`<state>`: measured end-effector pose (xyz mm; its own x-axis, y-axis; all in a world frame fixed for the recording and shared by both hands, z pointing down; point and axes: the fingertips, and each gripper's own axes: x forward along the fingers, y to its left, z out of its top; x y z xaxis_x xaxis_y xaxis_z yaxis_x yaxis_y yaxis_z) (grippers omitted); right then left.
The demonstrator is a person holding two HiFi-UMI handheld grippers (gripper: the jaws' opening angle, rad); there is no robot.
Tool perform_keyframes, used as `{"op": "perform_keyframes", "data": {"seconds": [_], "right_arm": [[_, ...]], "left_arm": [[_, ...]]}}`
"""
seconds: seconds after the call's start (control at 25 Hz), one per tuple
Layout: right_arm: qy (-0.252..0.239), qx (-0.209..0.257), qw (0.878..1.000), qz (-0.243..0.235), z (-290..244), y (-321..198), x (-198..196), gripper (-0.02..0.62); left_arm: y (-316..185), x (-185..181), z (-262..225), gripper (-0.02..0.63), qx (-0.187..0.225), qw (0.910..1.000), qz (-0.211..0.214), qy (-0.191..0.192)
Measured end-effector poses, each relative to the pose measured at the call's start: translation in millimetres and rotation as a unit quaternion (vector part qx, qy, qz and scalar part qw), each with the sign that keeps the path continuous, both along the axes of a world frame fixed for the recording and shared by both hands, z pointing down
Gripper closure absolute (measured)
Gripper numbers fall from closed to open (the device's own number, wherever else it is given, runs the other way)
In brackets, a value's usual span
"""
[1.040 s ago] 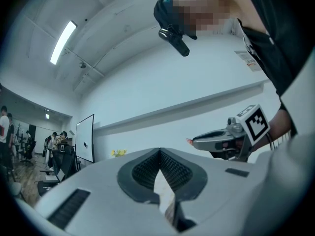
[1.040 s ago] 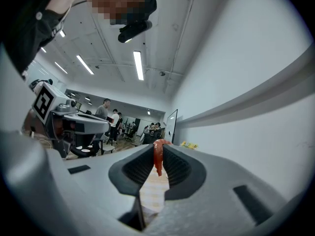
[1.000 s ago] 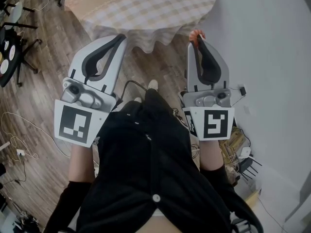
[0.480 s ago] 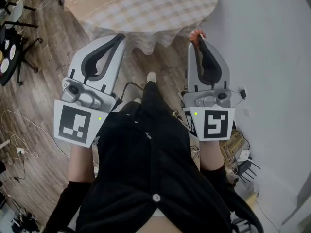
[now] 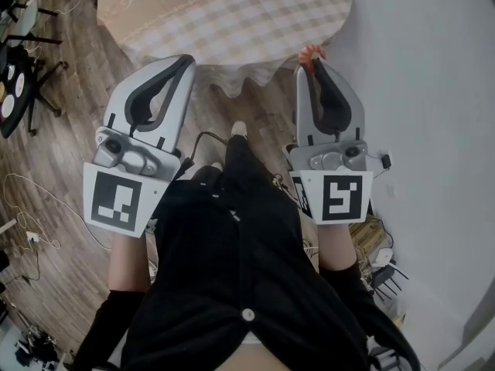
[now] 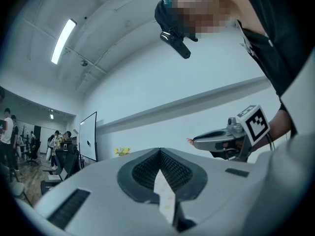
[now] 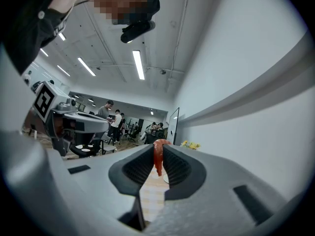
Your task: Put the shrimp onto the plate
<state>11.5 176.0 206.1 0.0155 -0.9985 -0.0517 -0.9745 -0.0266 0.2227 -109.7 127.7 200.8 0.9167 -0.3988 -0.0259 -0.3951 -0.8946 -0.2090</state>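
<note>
1. Head view: camera above me, facing steeply down. My left gripper [image 5: 188,59] and right gripper [image 5: 312,62] sit near it, and the near edge of the table [image 5: 232,22] lies at frame top.
2. Left gripper view: close behind my jaws, tilted up toward wall and ceiling. It shares the right gripper, seen at its right.
3. Right gripper view: close behind my jaws, facing the room. It shares the shrimp [image 7: 157,156] and table with the head view.
</note>
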Motion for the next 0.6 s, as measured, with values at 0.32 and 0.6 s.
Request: {"op": "perform_keyframes", "data": {"seconds": [0.32,0.6], "right_arm": [[0.003,-0.005,1.0,-0.022,2.8,-47.3,37.0,0.551],[0.0,-0.009,0.999,-0.052,6.6,-84.5,65.4,0.551]], "left_arm": [[-42.2,36.1,1.0,0.604,-0.004,0.9998,-0.021,-0.002],[-74.4,57.2,2.2,0.604,-0.01,0.9981,-0.061,-0.005]]}}
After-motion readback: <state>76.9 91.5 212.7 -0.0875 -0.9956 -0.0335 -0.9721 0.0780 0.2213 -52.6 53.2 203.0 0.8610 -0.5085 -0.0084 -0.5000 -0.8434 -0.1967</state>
